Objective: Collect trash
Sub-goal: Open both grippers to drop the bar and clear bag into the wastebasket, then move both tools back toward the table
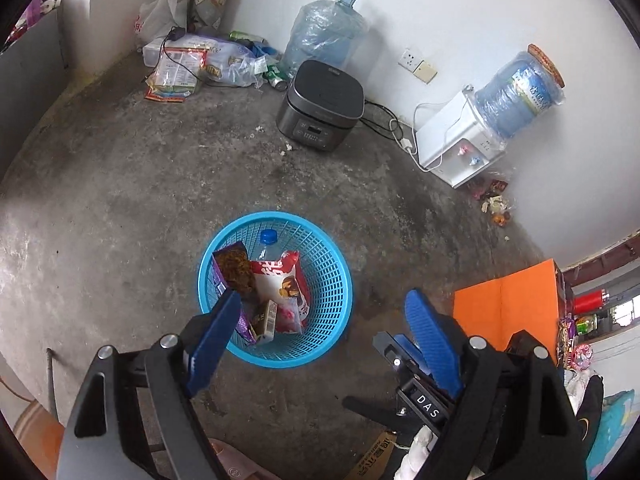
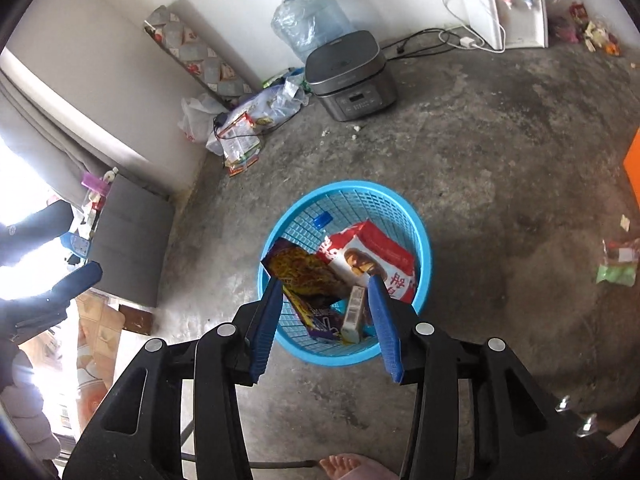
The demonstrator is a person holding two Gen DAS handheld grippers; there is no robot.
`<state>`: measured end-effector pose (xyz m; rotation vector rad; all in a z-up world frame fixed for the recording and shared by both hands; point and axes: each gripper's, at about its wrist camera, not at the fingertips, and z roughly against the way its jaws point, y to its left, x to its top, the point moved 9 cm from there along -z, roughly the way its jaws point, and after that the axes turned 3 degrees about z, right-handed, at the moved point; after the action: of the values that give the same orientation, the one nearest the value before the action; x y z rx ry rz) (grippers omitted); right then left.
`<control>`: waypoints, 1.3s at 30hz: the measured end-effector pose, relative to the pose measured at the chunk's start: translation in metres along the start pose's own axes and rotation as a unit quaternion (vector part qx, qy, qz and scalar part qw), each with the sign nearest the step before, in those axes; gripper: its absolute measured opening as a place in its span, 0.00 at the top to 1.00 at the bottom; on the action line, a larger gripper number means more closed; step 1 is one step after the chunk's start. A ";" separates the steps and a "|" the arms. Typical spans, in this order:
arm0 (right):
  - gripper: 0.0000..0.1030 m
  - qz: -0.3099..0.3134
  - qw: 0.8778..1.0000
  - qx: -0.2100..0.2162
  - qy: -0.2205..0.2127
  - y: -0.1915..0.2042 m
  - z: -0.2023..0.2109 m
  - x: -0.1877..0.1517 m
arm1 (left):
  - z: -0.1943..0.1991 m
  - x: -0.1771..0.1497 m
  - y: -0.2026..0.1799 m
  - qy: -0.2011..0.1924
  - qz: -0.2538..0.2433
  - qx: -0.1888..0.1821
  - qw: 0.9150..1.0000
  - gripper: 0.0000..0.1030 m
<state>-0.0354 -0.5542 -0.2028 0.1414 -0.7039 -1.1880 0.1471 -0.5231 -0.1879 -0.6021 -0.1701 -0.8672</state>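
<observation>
**Trash sits in the blue basket, both grippers held over it with nothing in their jaws**

Trash fills the blue mesh basket [image 2: 416,240], which stands on the bare concrete floor [image 1: 120,200]. Inside it lie a red-and-white snack bag [image 2: 372,256], a purple-and-yellow packet [image 2: 304,272] leaning against the left wall, a small carton [image 2: 354,312] standing on end near the front, and a clear bottle with a blue cap [image 1: 269,236] towards the back.

The left gripper [image 1: 320,320] hangs above the basket's near side with its blue fingers [image 1: 430,340] spread wide and nothing between them. The right gripper [image 2: 326,292] hangs over the basket's near rim, its jaws parted and gripping nothing; the carton shows in the gap below them.

More litter lies loose: wrappers [image 1: 494,200] by the white water dispenser [image 1: 456,148], and a green packet [image 2: 616,272] on the floor to the right. A grey rice cooker [image 1: 324,108] stands near the wall, beside an empty water jug [image 1: 324,32]. A bare foot [image 2: 348,466] shows at the lower edge.
</observation>
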 end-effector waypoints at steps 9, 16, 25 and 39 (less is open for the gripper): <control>0.40 0.083 0.993 0.036 -0.076 0.074 0.065 0.006 | 0.138 0.005 0.006 -0.120 -0.041 -0.002 0.992 0.16; 0.19 0.200 0.964 0.075 -0.156 0.157 0.132 -0.004 | 0.281 -0.032 0.047 -0.250 -0.034 0.028 0.967 0.06; 0.08 0.325 0.922 0.129 -0.167 0.240 0.170 -0.053 | 0.407 -0.121 0.119 -0.335 0.022 0.102 0.936 0.06; 0.08 0.355 0.900 0.233 -0.102 0.313 0.176 -0.127 | 0.491 -0.235 0.209 -0.395 0.143 0.160 0.893 0.06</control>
<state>0.0903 -0.2739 0.0231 0.1405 -1.1024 -0.3202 0.2020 0.0116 0.0375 -0.6197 -0.9243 -0.2542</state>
